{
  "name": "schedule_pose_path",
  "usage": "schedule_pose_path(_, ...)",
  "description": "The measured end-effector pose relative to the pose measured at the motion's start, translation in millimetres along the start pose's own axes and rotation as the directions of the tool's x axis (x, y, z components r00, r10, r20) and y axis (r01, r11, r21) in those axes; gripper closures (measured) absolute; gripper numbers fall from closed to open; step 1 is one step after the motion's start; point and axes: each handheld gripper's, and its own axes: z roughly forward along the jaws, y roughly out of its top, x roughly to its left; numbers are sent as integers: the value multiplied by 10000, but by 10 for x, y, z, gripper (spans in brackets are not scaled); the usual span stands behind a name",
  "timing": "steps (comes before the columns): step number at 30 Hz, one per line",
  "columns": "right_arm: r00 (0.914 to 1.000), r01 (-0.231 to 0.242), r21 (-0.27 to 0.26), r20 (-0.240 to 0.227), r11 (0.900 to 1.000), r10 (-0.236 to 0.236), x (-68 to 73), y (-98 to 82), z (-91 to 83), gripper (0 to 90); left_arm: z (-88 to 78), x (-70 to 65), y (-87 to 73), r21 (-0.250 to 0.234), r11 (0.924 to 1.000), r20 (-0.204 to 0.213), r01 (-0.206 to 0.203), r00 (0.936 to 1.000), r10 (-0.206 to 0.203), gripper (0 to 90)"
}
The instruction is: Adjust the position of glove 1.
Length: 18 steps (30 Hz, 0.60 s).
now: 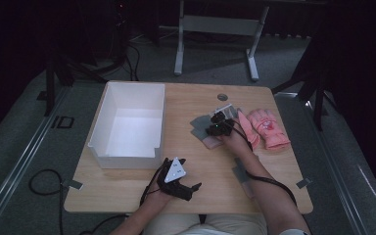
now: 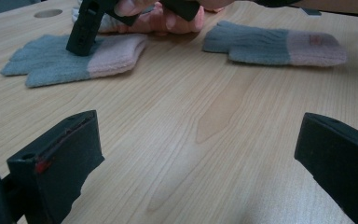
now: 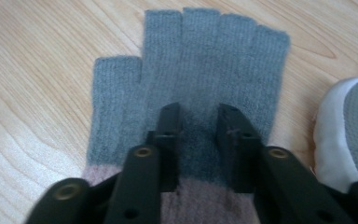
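A grey fingerless glove (image 3: 205, 51) with a pale pink cuff lies flat on the wooden table (image 1: 127, 188). My right gripper (image 3: 198, 112) points down onto its palm. The jaws stand a narrow gap apart, their tips on the knit, and fabric shows between them. The high view has this glove (image 1: 199, 125) at the table's middle right under the right gripper (image 1: 215, 128). In the left gripper view the same glove (image 2: 51, 60) lies far left. A second grey glove (image 2: 270, 44) lies apart to its right. My left gripper (image 2: 198, 126) rests open near the front edge, nothing between its jaws.
A white open box (image 1: 127, 161) stands at the left of the table. A pair of pink gloves (image 1: 269, 128) lies right of the right hand. The second grey glove (image 1: 242, 176) lies under the right forearm. A white-edged grey glove tip (image 3: 349, 126) sits close beside the right jaw.
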Motion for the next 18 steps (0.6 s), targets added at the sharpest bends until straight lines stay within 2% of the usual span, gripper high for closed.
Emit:
schedule_pose_path(3,9997,-237,83,77,9997,237,37,17,4,802,0,3,0,10,10000,-27,6,10000,-6,3)
schedule_pose_path(7,9926,-1183,428,-230,9921,1193,46,75,-6,852,2,2,1,4,10000,-103,-7,9999,7,3)
schedule_pose_path(10,9910,-1307,483,-224,9902,1319,90,82,-56,856,1,4,1,7,10000,-96,5,10000,-5,3)
schedule_pose_path(11,9909,-1333,512,-129,9897,1341,163,55,-150,860,-3,9,-1,-58,10000,-74,26,10000,-26,3)
schedule_pose_path(14,9821,-1875,220,220,9820,1870,293,-62,-330,861,-6,10,-2,-72,10000,-72,-5,10000,4,3)
schedule_pose_path(15,9774,-2108,47,201,9775,2107,341,-112,-399,861,-6,6,-2,-72,10000,-72,-23,10000,22,3)
schedule_pose_path(16,9774,-2108,47,201,9775,2107,341,-112,-399,861,-6,6,-2,-72,10000,-72,-23,10000,22,3)
schedule_pose_path(17,9747,-2223,-66,238,9749,2224,398,-159,-470,861,-5,2,-2,-64,10000,-88,-65,9999,64,3)
schedule_pose_path(18,9673,-2502,-483,310,9670,2519,504,-260,-621,861,-6,3,-2,-57,10000,-90,-81,9999,80,3)
